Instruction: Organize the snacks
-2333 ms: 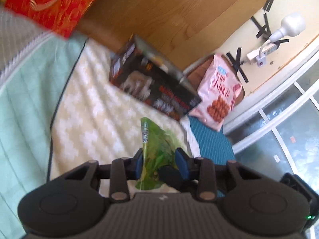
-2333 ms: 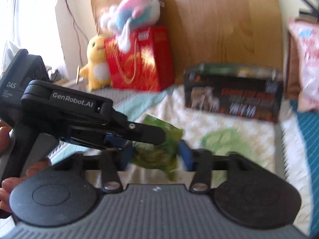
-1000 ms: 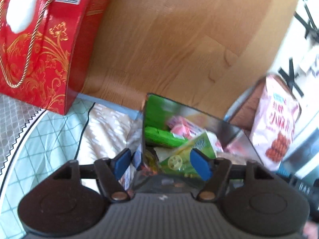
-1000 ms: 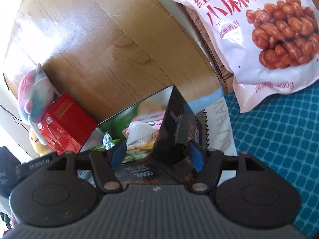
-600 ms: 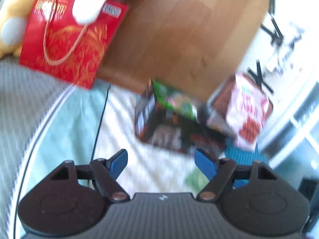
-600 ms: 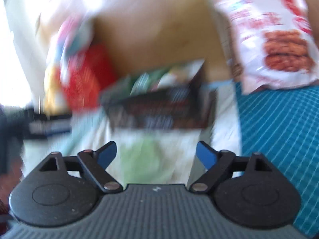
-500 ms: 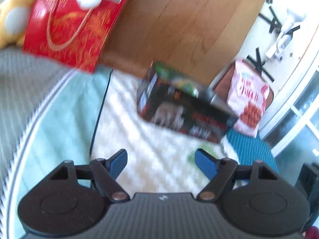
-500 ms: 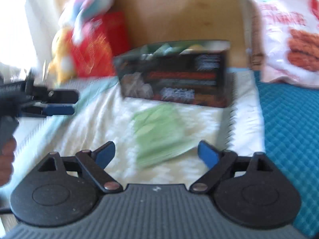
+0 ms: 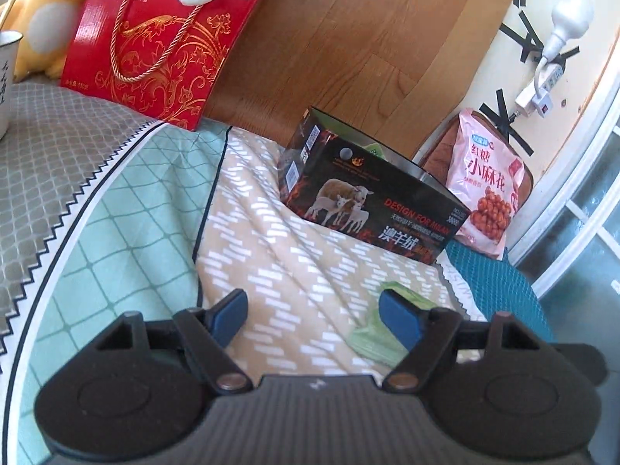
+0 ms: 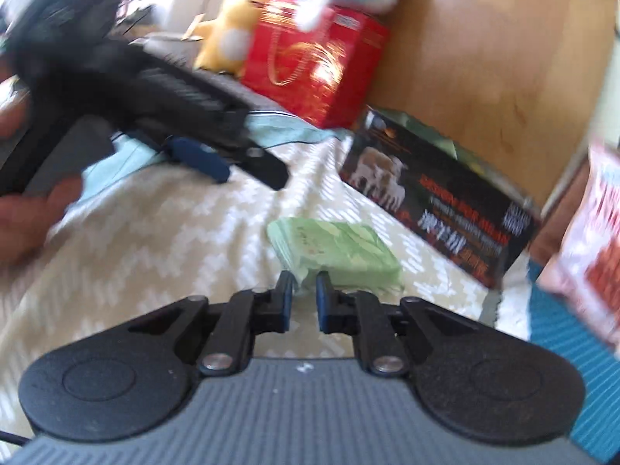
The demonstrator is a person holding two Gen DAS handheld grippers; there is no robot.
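A black open-topped box printed with sheep stands on the patterned bedspread against the wooden headboard, with snacks showing inside; it also shows in the right wrist view. A pale green flat snack packet lies on the bedspread in front of the box. My right gripper is closed on the packet's near corner. My left gripper is open and empty above the bedspread, with the green packet behind its right finger. The left gripper also shows in the right wrist view, to the left of the packet.
A pink snack bag leans against the wall right of the box. A red gift bag and a yellow plush toy stand at the headboard to the left. A white mug is at the far left. A blue mat lies at the right.
Both grippers pulled back from the box. The left one dropped its green snack in the box and stays open. The right one went from open to shut on the pale green packet's corner.
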